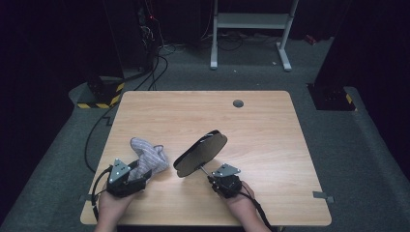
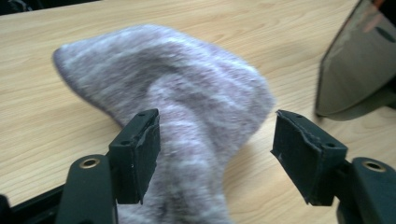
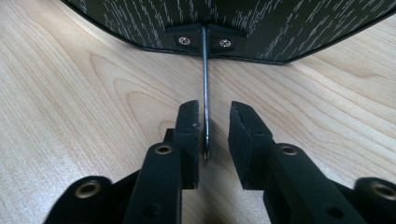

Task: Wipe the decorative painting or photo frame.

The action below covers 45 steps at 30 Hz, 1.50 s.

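A striped grey sock (image 1: 148,159) is seen lower left of the high view, lying on the wooden table (image 1: 261,135), with the left gripper (image 1: 126,180) at its cuff end; its jaws stand wide apart on either side of the fabric, nothing clamped. Right of centre, a dark sock form (image 1: 200,153) is tilted up by its thin metal hook (image 3: 204,88), which sits between the right gripper (image 3: 212,128) jaws, held slightly apart, one pad touching it. Judged from this, the sock is not yet pulled over the form; grasping and dressing are left. A grey carpeted floor, cables and a white frame are seen in the dark room beyond.
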{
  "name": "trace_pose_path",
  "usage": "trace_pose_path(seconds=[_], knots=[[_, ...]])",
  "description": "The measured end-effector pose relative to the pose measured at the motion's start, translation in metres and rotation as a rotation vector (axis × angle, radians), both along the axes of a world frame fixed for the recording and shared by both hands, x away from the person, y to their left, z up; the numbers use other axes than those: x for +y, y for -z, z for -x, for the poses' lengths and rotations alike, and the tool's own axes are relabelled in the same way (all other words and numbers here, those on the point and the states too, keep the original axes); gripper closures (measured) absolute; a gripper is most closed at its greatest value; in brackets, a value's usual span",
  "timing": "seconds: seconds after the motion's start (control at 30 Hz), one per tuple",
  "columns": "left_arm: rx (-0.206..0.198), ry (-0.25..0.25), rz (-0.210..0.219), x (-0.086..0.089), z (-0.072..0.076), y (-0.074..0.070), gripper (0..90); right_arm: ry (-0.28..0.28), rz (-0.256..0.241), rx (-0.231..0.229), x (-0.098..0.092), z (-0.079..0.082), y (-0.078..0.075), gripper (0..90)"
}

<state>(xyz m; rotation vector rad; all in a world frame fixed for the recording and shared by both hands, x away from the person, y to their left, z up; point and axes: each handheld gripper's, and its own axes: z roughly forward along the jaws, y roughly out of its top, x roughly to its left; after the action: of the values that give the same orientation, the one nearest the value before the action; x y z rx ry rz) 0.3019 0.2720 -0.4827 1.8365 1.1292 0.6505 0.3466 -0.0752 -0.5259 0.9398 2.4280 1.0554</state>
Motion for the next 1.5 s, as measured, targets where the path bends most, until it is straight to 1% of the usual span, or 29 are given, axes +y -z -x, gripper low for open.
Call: trace_pose_path(seconds=[0.07,0.17,0.23,0.33,0.37,0.43,0.53,0.6,0.63,0.67,0.7,0.73,0.83,0.87,0.97,1.07,1.1,1.23,1.3,1.4,1.5], knots=[[-0.002,0.017,0.007,-0.004,0.002,-0.001,34.0,-0.010,-0.007,0.006,-0.001,0.000,0.000,68.6],[-0.003,0.035,0.022,-0.009,0.003,-0.002,34.6,-0.015,-0.021,-0.004,-0.004,0.002,-0.001,65.5],[-0.003,0.045,0.019,-0.012,0.003,-0.002,35.7,-0.009,-0.027,0.003,-0.005,0.003,-0.001,64.1],[-0.006,0.064,0.019,-0.016,0.005,-0.002,36.9,-0.009,-0.037,-0.001,-0.008,0.004,-0.002,62.8],[-0.008,0.070,0.017,-0.018,0.005,-0.003,37.3,-0.012,-0.038,-0.008,-0.010,0.004,-0.003,62.4],[-0.011,0.082,0.019,-0.021,0.005,-0.003,37.6,-0.007,-0.051,-0.011,-0.012,0.005,-0.004,61.3],[-0.016,0.103,0.020,-0.028,0.005,-0.003,38.1,-0.002,-0.057,-0.016,-0.015,0.006,-0.005,60.6],[-0.005,0.128,0.044,-0.032,0.004,-0.002,39.1,0.006,-0.065,-0.009,-0.017,0.007,-0.005,59.8],[-0.001,0.139,0.052,-0.034,0.003,-0.002,39.9,0.014,-0.070,-0.001,-0.018,0.008,-0.006,59.3],[0.000,0.145,0.058,-0.036,0.002,-0.001,39.9,0.016,-0.074,-0.006,-0.020,0.008,-0.006,58.1],[0.000,0.153,0.060,-0.038,0.002,-0.001,39.9,0.023,-0.087,0.000,-0.021,0.008,-0.006,57.4],[0.000,0.162,0.058,-0.041,0.001,-0.001,39.9,0.030,-0.094,0.005,-0.022,0.008,-0.006,57.2],[-0.003,0.177,0.054,-0.046,0.000,0.000,39.9,0.045,-0.099,-0.011,-0.025,0.011,-0.007,55.4],[0.000,0.183,0.048,-0.049,0.000,0.001,39.9,0.048,-0.103,-0.008,-0.025,0.012,-0.008,55.2],[0.004,0.198,0.039,-0.056,-0.001,0.004,39.8,0.053,-0.098,-0.018,-0.028,0.014,-0.008,52.2],[0.014,0.220,0.075,-0.060,-0.004,0.006,39.5,0.069,-0.100,-0.029,-0.030,0.018,-0.010,50.0],[0.014,0.225,0.079,-0.062,-0.005,0.007,39.5,0.069,-0.098,-0.036,-0.031,0.019,-0.010,49.7],[0.022,0.239,0.062,-0.069,-0.007,0.010,39.6,0.080,-0.100,-0.047,-0.034,0.023,-0.011,49.0],[0.024,0.242,0.058,-0.072,-0.008,0.012,40.3,0.088,-0.102,-0.045,-0.036,0.025,-0.011,48.4],[0.027,0.254,0.062,-0.076,-0.009,0.014,42.0,0.097,-0.097,-0.050,-0.038,0.025,-0.009,45.7],[0.031,0.262,0.049,-0.081,-0.010,0.017,43.0,0.106,-0.095,-0.050,-0.039,0.026,-0.008,44.6]])
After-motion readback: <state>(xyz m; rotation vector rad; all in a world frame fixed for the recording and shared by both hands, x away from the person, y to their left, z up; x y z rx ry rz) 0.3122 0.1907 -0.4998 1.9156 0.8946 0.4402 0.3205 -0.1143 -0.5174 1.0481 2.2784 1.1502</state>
